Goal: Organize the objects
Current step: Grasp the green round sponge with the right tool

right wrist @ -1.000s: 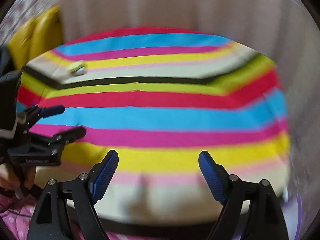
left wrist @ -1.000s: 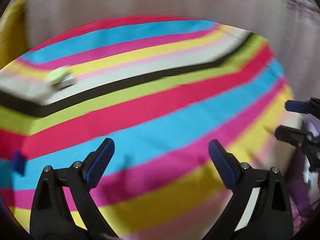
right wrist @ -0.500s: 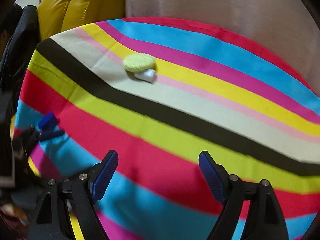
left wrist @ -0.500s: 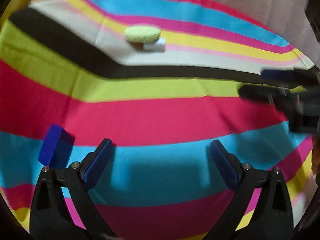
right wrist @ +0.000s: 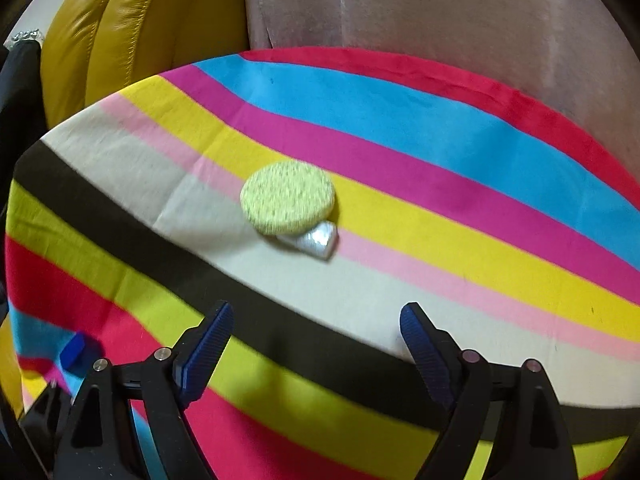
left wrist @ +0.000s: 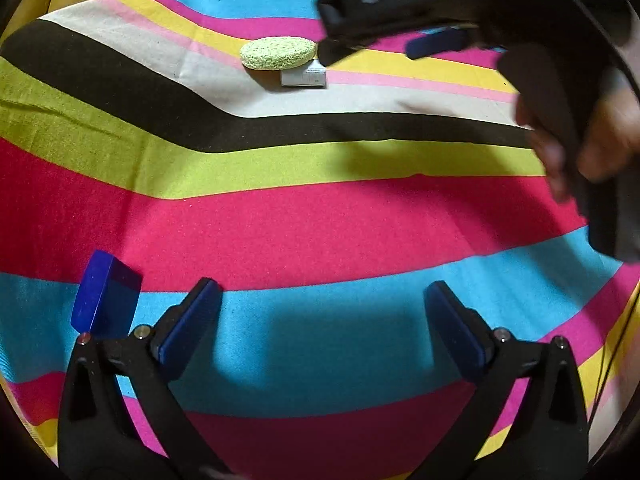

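A round yellow-green sponge lies on the striped cloth, partly over a small white box. Both also show in the left wrist view, the sponge and the box at the far side. My right gripper is open and empty, short of the sponge; it shows in the left wrist view reaching close to the sponge. A dark blue block stands just left of my left gripper, which is open and empty. The block shows small in the right wrist view.
The table is covered by a cloth with bright coloured stripes. A yellow leather seat stands behind the table's far left edge. A pale curtain hangs behind the table.
My right gripper has moved forward towards the sponge and the white box, which look larger and nearer. My left gripper has barely moved; the blue block stays at its left.
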